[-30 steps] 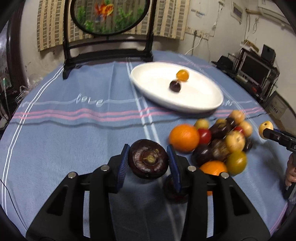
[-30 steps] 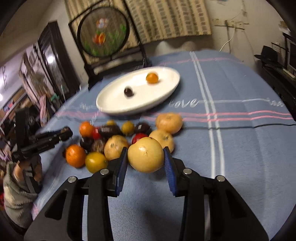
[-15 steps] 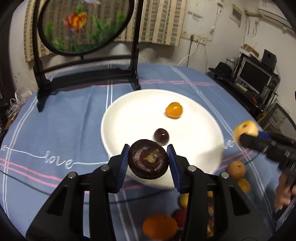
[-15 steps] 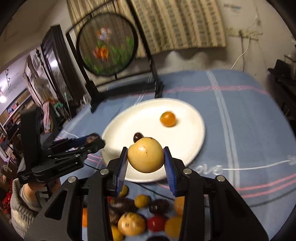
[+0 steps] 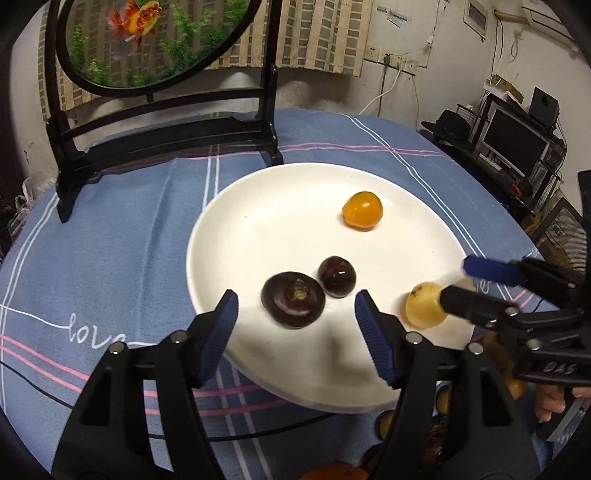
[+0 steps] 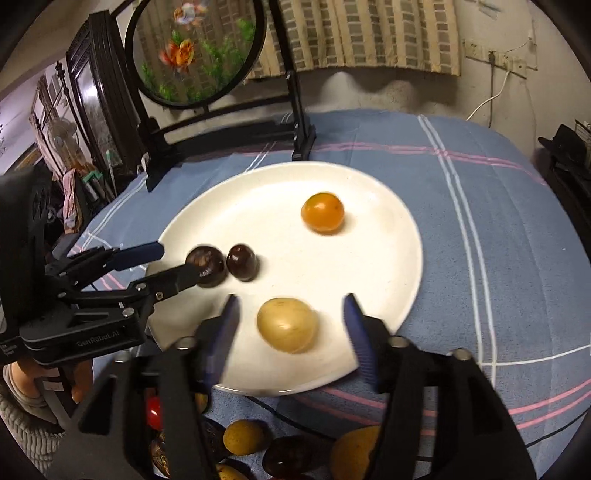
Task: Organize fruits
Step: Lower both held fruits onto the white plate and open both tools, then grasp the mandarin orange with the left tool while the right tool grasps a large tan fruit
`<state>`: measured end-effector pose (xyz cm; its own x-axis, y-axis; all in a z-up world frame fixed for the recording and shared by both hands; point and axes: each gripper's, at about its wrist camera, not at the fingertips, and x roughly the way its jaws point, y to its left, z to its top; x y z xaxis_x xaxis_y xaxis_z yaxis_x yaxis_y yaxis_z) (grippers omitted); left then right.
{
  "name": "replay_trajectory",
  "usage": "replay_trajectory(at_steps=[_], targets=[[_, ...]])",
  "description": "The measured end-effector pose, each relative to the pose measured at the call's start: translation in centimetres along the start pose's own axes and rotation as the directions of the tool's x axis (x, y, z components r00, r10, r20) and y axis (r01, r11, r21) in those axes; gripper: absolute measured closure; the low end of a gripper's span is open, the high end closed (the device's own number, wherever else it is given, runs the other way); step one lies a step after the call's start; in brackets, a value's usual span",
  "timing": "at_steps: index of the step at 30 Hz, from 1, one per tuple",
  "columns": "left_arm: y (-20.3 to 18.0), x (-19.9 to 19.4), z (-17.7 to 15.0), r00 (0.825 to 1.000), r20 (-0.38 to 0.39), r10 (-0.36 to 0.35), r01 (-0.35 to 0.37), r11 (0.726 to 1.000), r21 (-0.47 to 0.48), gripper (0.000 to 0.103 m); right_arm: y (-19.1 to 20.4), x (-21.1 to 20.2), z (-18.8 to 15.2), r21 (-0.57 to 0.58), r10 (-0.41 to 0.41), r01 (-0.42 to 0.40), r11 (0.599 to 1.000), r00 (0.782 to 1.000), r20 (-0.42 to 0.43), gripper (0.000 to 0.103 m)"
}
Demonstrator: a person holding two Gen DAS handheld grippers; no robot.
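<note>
Blue striped tablecloth [image 5: 122,236] carries the white plate [image 5: 258,221]. I see both grippers' jaws opening: left gripper [image 5: 295,317] frees the dark flattened fruit [image 5: 293,304], stem scar upward; right gripper [image 6: 290,325] frees the yellow fruit [image 6: 287,325]. Risk: round fruits rolling off the rim.

A lived-in home: cloth-covered round table [image 5: 110,229], goldfish screen [image 5: 147,40], woven blind [image 6: 369,33], computer monitor [image 5: 515,142].

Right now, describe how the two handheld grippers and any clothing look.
Both grippers, left and right, are black plastic with silver bolts and ribbed blue pads. The left body bears white lettering. A grey knitted sleeve shows at the left hand.
</note>
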<state>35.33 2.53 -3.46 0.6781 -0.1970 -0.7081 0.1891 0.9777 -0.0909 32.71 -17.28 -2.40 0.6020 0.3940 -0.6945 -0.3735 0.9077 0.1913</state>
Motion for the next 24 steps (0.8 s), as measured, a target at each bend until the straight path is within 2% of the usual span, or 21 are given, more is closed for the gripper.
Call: replay_trajectory(at_steps=[6, 11, 15, 17, 19, 21, 24], targets=[[1.0, -2.9, -0.7, 0.998, 0.058, 0.03, -0.028, 0.999, -0.037, 0.016, -0.7, -3.0, 0.1, 0.03, 0.007, -0.01, 0.999, 0.997, 0.072, 0.041], [2.3, -6.3, -3.9, 0.995, 0.08, 0.058, -0.051, 0.995, -0.086, 0.013, -2.0, -5.9, -2.3, 0.097, 0.026, -0.036, 0.995, 0.994, 0.107, 0.04], [1.9, -7.8, -7.0, 0.995, 0.074, 0.063, -0.058, 0.996, -0.07, 0.011, -3.5, -8.1, -4.7, 0.178, 0.009, -0.033, 0.984, 0.991, 0.136, 0.039], [1.3, -7.8, -8.0, 0.997, 0.056, 0.052, -0.05, 0.998, -0.048, 0.011, -4.3, -8.6, -5.5, 0.217, 0.008, -0.038, 0.975, 0.99, 0.138, 0.036], [0.7, -7.7, -8.6, 0.998, 0.048, 0.05, -0.049, 0.998, -0.028, 0.011, -5.0, -9.1, -5.9, 0.255, -0.003, -0.035, 0.966, 0.989, 0.147, 0.019], [0.1, -7.7, -9.0, 0.998, 0.044, 0.041, -0.041, 0.999, 0.0, 0.01, -5.5, -9.7, -6.1, 0.278, -0.02, -0.028, 0.96, 0.985, 0.17, 0.009], [-0.4, -7.3, -9.4, 0.998, 0.034, 0.048, -0.049, 0.998, 0.032, 0.008, -5.5, -9.9, -6.0, 0.276, -0.018, -0.033, 0.961, 0.983, 0.181, 0.009]])
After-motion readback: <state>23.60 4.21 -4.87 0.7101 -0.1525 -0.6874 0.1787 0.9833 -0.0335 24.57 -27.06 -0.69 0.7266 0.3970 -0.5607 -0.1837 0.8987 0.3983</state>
